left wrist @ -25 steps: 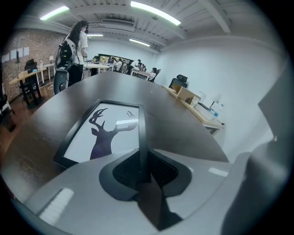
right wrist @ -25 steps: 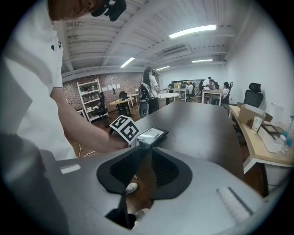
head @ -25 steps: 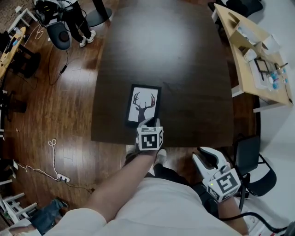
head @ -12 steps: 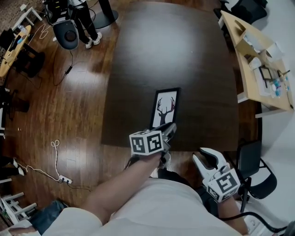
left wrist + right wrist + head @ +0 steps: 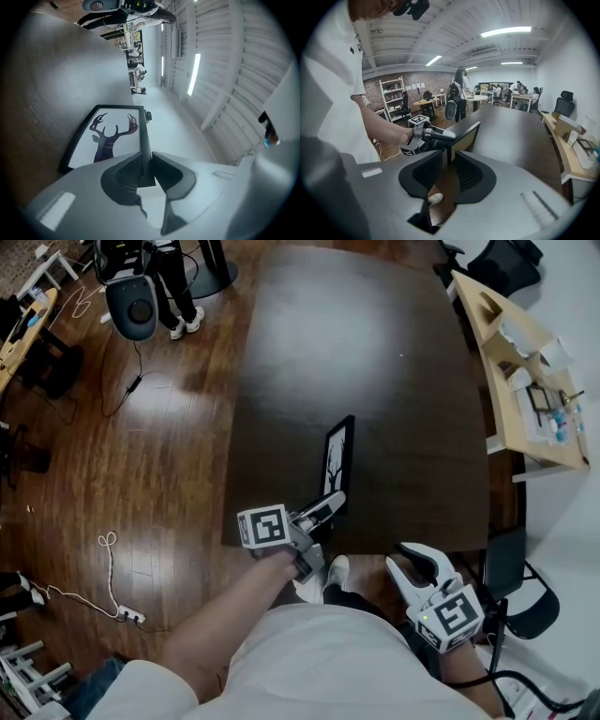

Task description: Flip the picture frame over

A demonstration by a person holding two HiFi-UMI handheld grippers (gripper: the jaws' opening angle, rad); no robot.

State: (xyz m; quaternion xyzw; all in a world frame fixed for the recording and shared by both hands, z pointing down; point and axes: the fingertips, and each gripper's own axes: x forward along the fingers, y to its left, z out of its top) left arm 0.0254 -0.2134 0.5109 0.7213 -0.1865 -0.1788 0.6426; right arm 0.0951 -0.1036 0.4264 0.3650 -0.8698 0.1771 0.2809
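Two grippers in view, only one of them at work. Left gripper (image 5: 330,502) reaching over the near edge of the dark bench (image 5: 375,352), fingers clenched on the near short end of the picture frame (image 5: 337,456). From the left gripper view, thin black border of that end pinched squarely between the two fingers, one against the front, the other against the back, with the rest of the frame running away toward the far side. Frame tipped up on one long side, close to upright, near the front of the bench and about the middle of its width. Deer print with antlers facing left; plain tan backing facing right, clearly seen from the right gripper view. Whether the lower long side touches the bench top or hangs just above it: cannot tell. Right gripper (image 5: 412,566) well apart from the frame, low at the near right, off the bench and beside the person's white shirt (image 5: 328,662). Fingers there released, a narrow gap between them, nothing gripped; only floor and the distant frame showing through the gap. Wooden floor (image 5: 169,456) to the left of the bench, with a loose cable (image 5: 108,545) lying on it and an office chair (image 5: 136,306) at the far left. Light wooden side table (image 5: 520,381) at the far right, cluttered with small items
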